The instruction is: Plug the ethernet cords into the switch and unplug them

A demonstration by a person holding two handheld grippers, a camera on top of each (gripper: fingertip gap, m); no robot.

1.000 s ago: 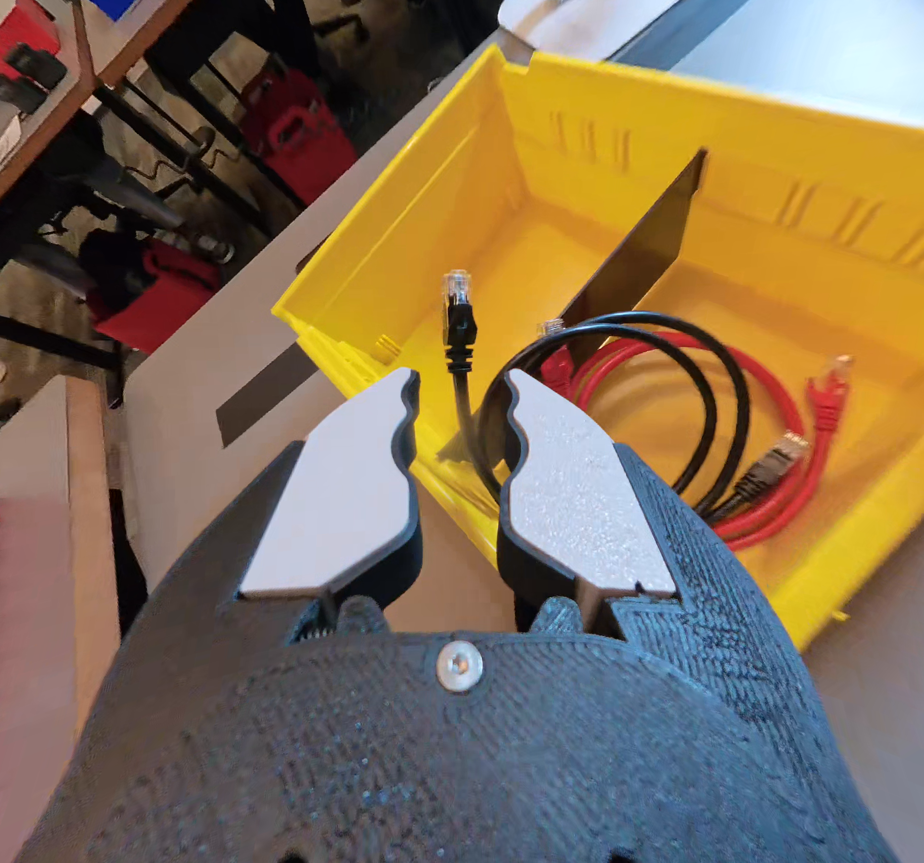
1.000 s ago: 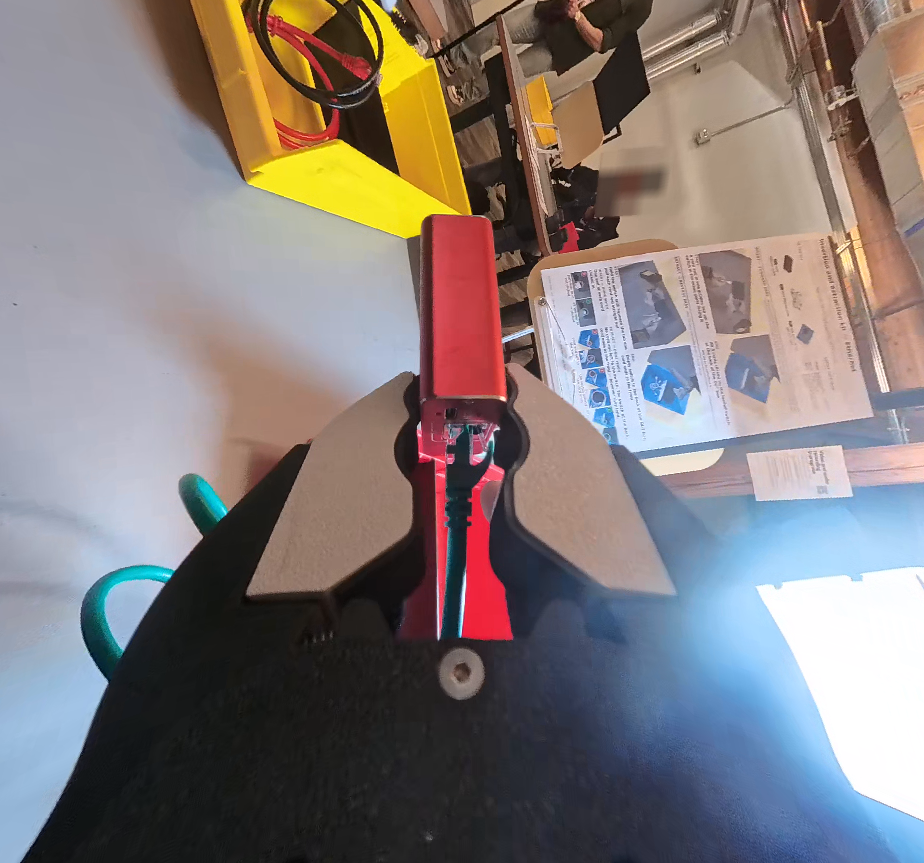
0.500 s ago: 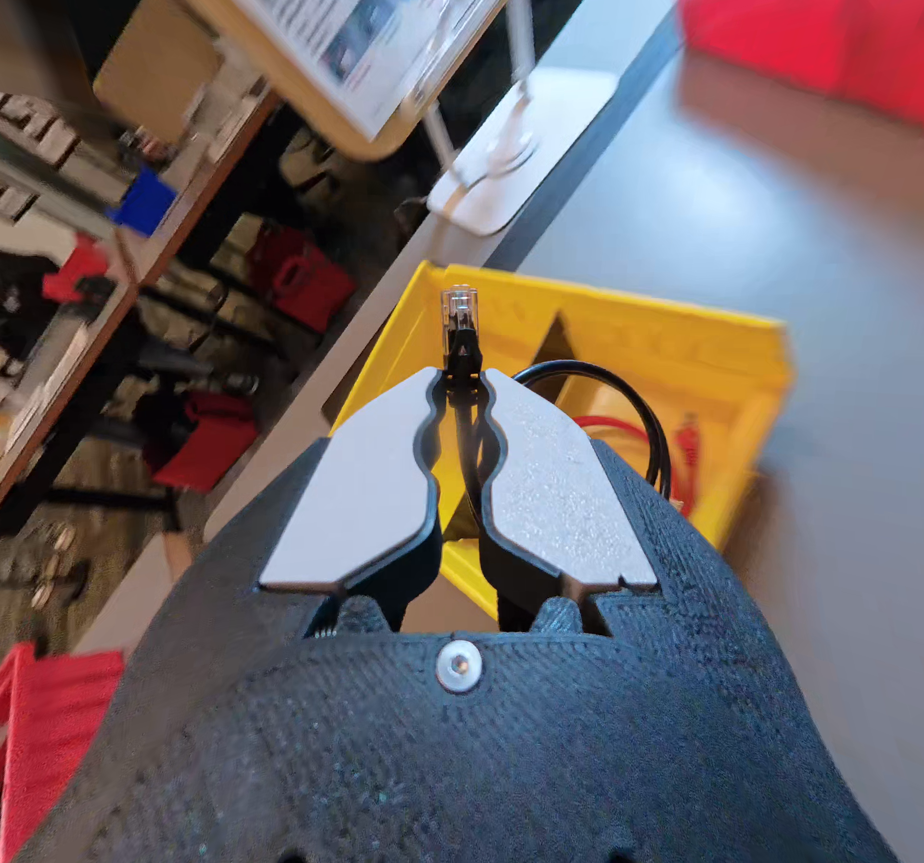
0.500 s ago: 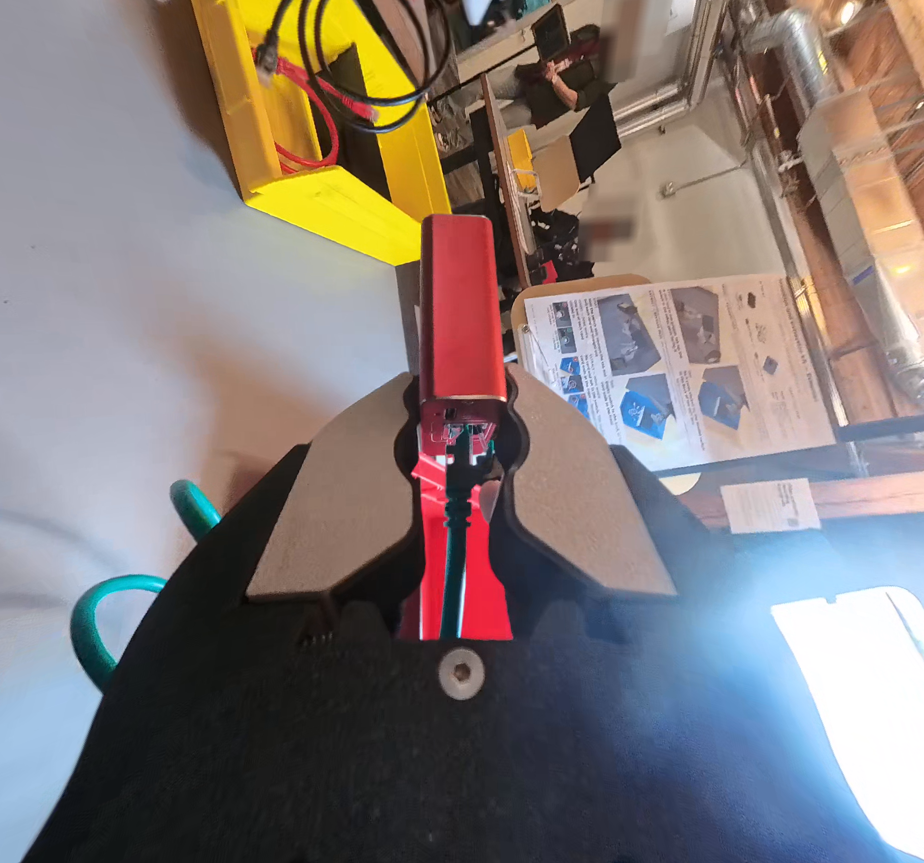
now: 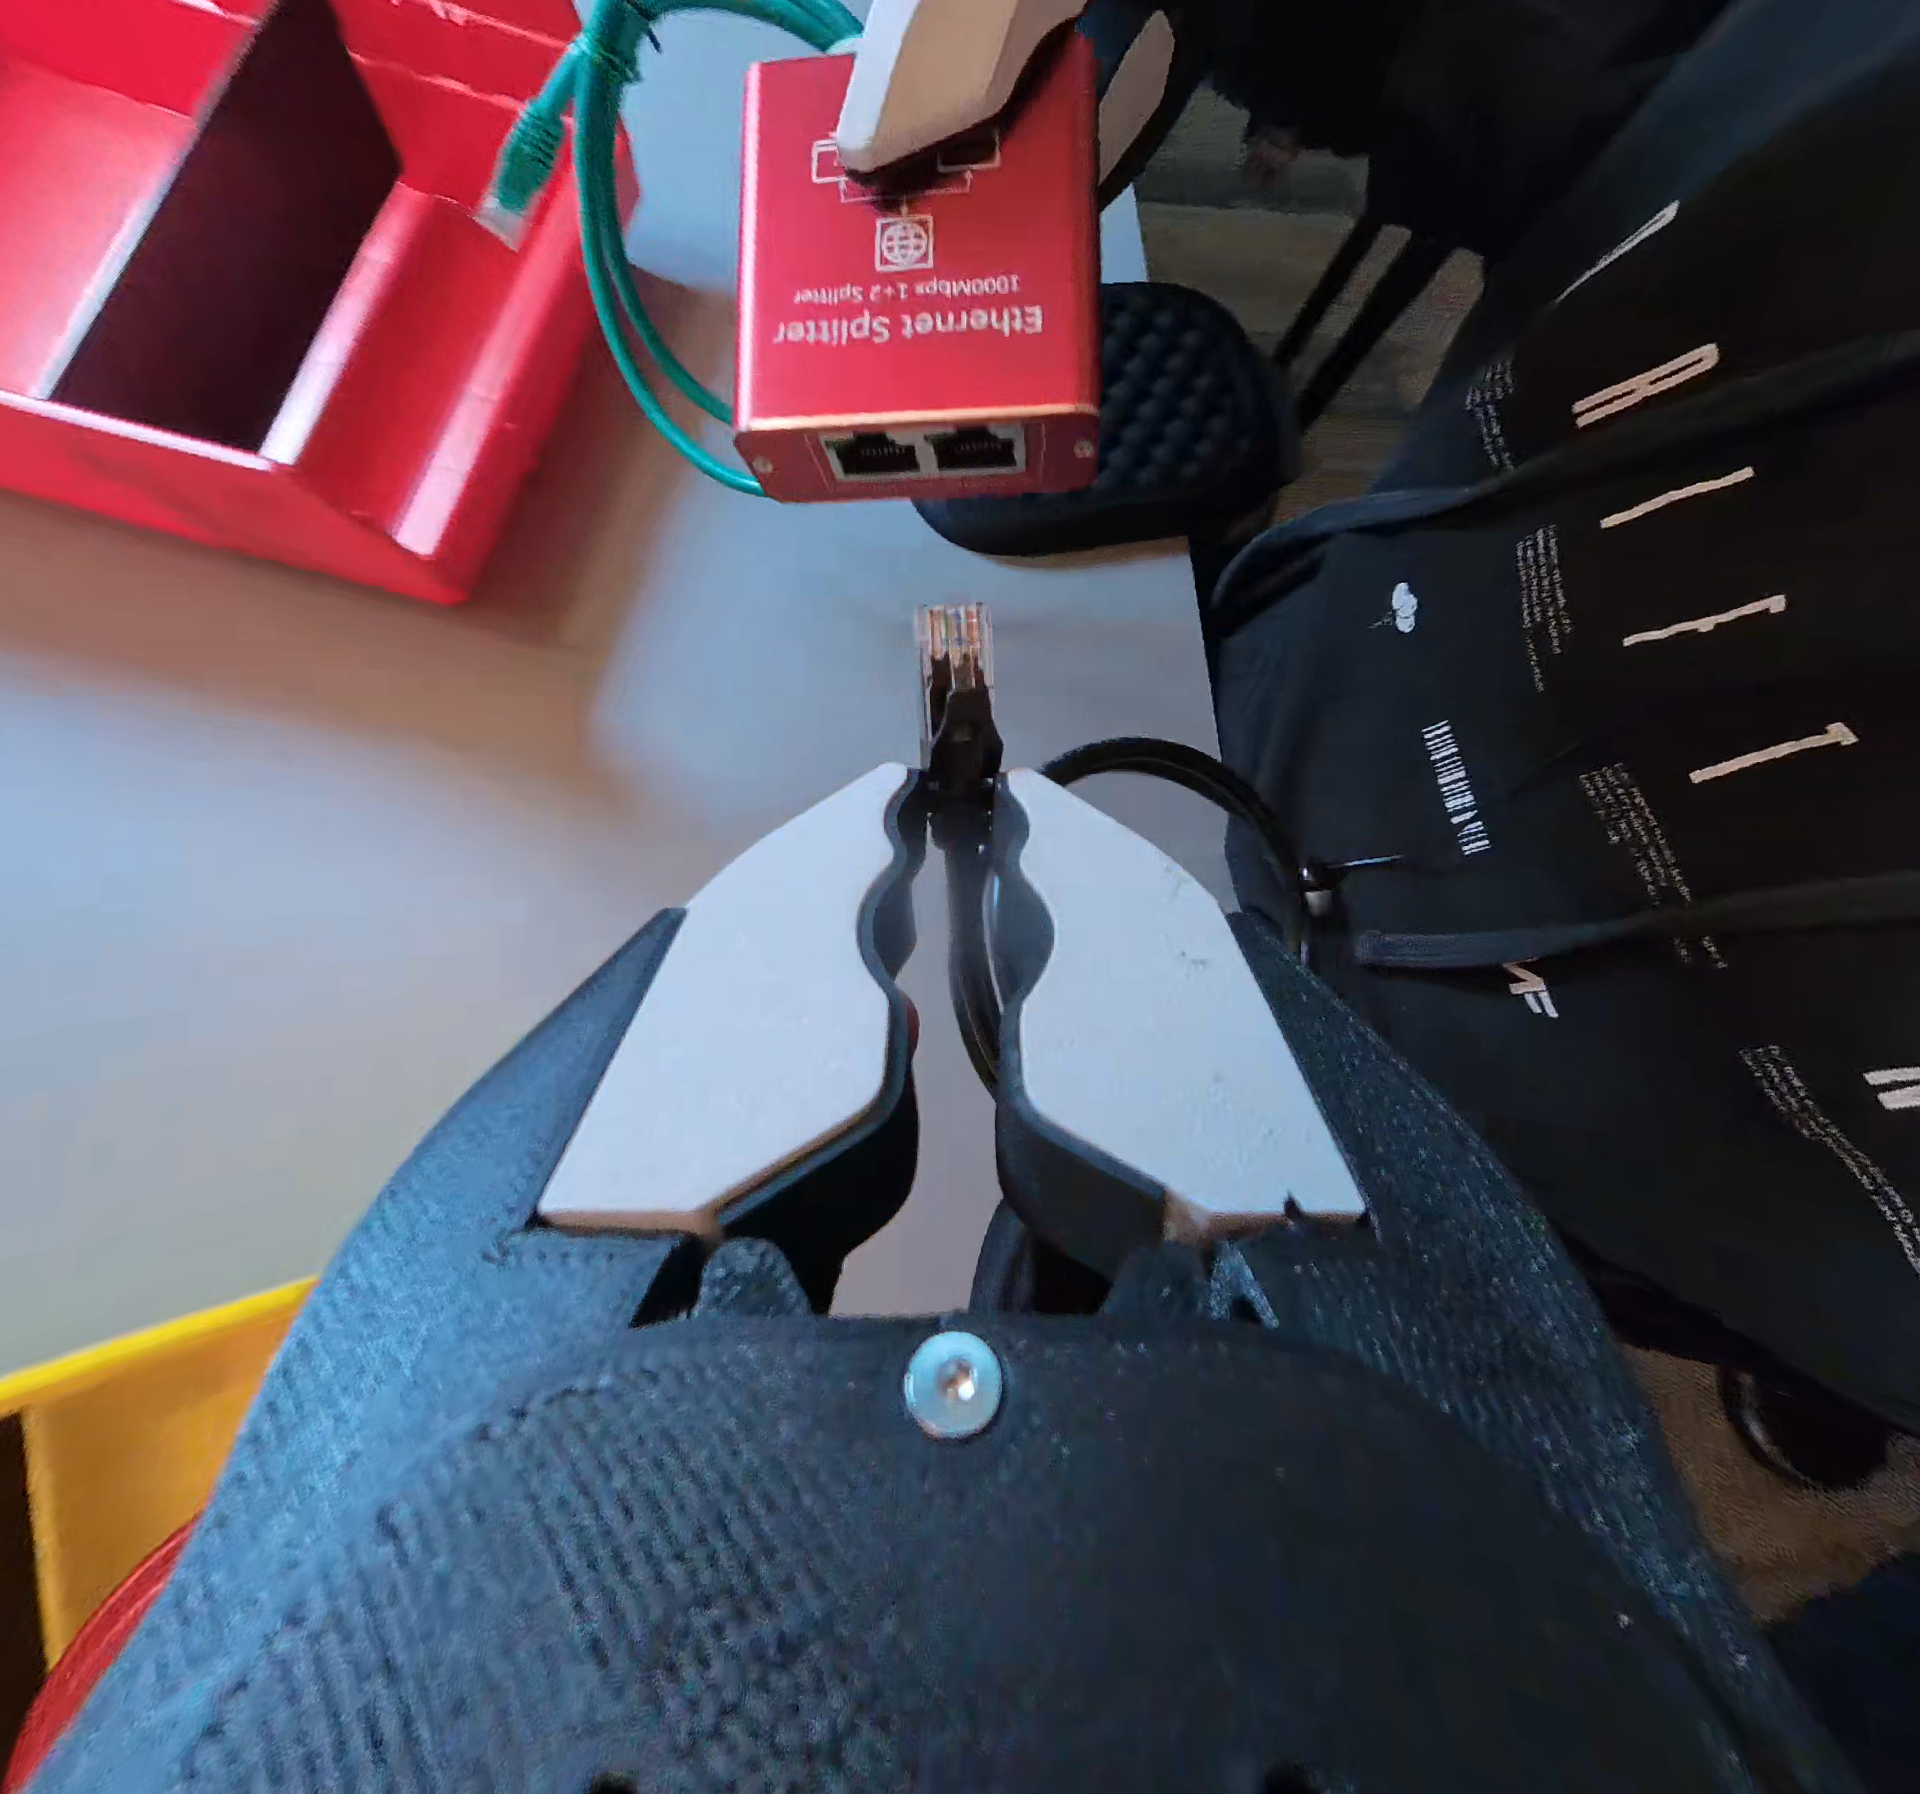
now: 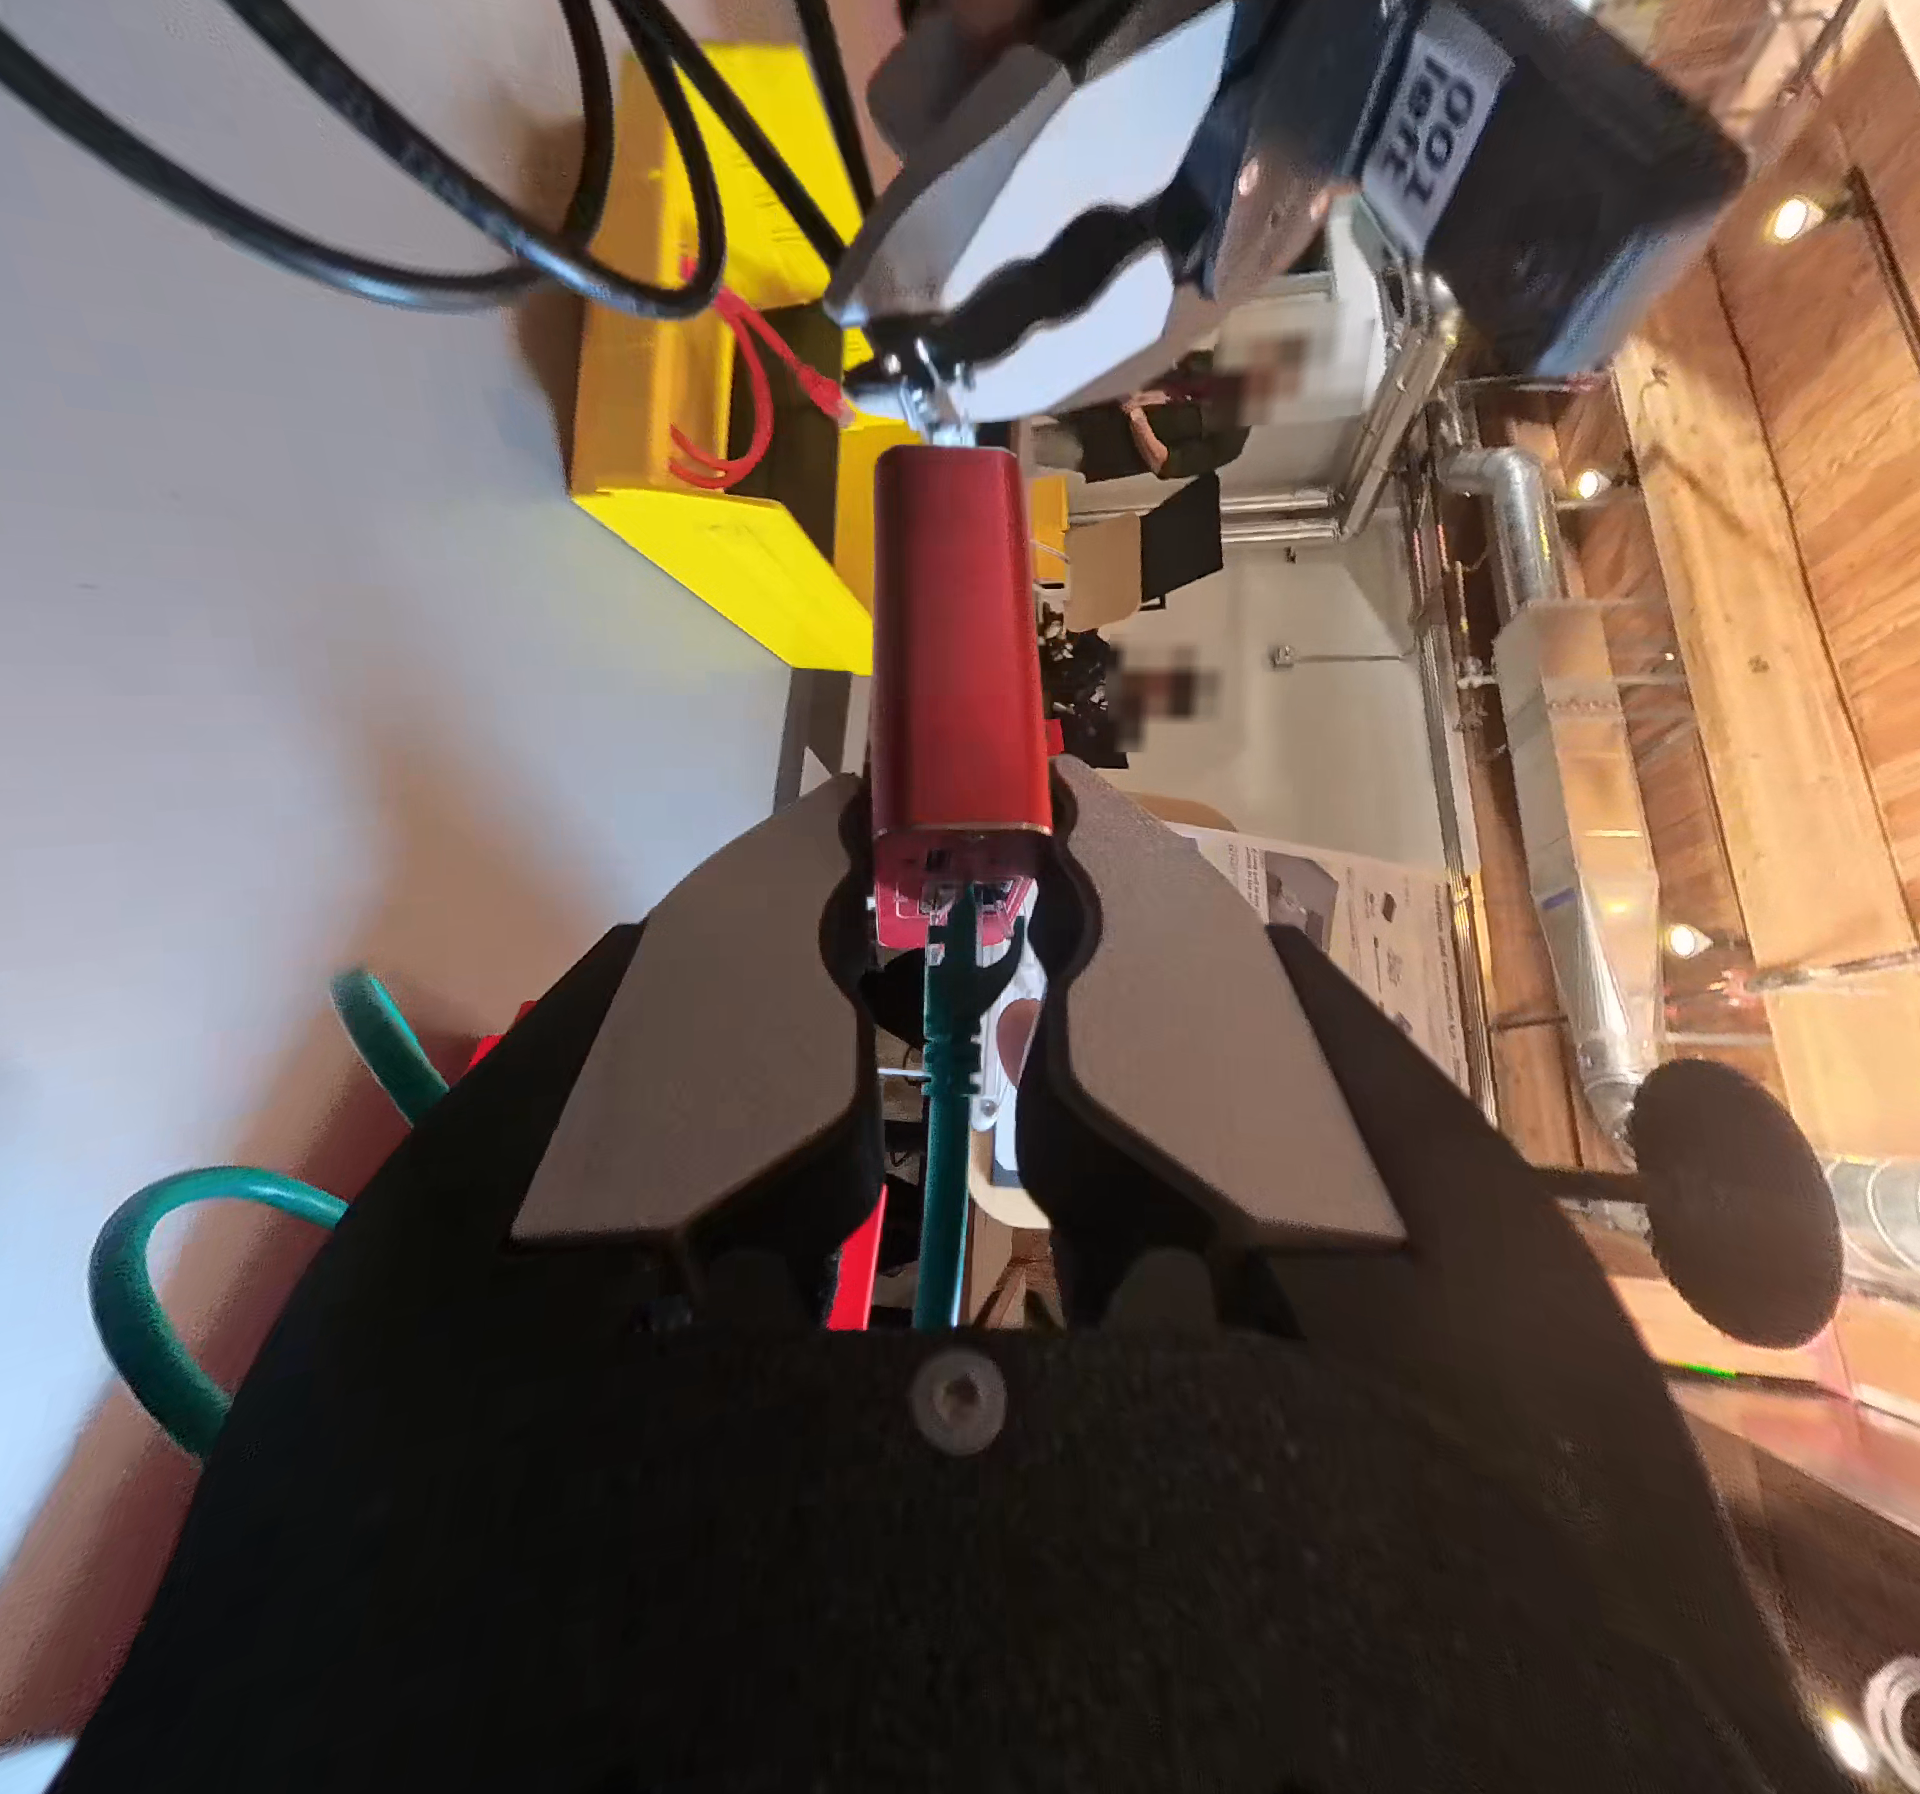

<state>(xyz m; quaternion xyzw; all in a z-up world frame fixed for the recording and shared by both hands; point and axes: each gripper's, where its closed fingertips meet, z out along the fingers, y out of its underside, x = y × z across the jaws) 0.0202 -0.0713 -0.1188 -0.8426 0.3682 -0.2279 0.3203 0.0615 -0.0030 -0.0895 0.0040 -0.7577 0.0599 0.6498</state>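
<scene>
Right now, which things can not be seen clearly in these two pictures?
- Left wrist view: the switch rear end, hidden by the right gripper.
- Right wrist view: the switch's two empty ports face away; the black cord's plug is blurred there.
- Both views: yellow bin contents mostly hidden or cut off.

pale grey table (image 5: 312,913) with a red divided bin (image 5: 260,290) and a yellow bin (image 6: 665,456) on it

The switch (image 5: 916,331) is red metal with pale markings. Beside it loops a green cord (image 5: 613,217); below it a black cord (image 5: 961,757) has a clear plug. Left of the switch stands a red bin (image 5: 312,497); the yellow bin (image 6: 717,549) holds red cords (image 6: 753,394).
</scene>
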